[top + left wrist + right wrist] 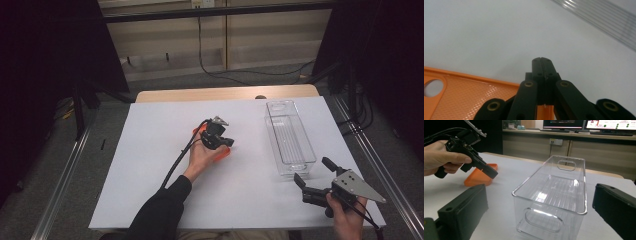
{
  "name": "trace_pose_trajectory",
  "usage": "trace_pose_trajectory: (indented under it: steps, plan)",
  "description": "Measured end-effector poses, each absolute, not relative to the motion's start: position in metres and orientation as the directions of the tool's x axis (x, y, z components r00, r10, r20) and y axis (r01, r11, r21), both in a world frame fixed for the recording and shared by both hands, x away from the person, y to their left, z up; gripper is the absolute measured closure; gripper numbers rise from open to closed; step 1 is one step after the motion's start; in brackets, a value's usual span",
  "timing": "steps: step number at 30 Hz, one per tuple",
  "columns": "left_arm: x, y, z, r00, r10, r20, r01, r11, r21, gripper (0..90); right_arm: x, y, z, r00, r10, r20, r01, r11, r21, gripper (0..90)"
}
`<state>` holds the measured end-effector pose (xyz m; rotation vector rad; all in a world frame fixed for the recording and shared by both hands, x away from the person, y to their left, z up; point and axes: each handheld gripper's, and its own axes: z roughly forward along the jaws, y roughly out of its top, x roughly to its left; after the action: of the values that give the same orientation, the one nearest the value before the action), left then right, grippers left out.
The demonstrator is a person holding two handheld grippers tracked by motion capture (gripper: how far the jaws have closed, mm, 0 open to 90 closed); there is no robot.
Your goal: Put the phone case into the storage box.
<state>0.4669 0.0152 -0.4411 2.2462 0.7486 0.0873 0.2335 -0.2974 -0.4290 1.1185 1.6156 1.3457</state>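
An orange phone case lies flat near the middle of the white table. My left gripper hovers just above it in a person's hand, its jaws pressed together with nothing between them. In the left gripper view the shut tips reach past the case's edge over bare table. My right gripper is held at the near right corner with its jaws wide open and empty. The right gripper view has that gripper facing the near end of a clear plastic bin, with the left gripper and the case beyond.
The clear bin stands lengthwise on the right half of the table and is empty. A strip of wooden tabletop runs along the far edge. Cables and dark stands lie on the floor around the table.
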Motion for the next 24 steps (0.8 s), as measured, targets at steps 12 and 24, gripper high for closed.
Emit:
trace_pose_trajectory:
  steps: [12,24]
  plan:
    - [0.464,0.015,-0.442,0.834,0.537,-0.124,0.476,-0.59,0.652,90.0,0.233,-0.298,-0.429,-0.343,0.939,-0.005,0.159,0.063,0.985,0.0]
    - [0.458,0.025,-0.442,0.842,0.524,-0.13,0.472,-0.599,0.647,90.0,0.233,-0.298,-0.429,-0.341,0.94,-0.004,0.16,0.062,0.985,0.0]
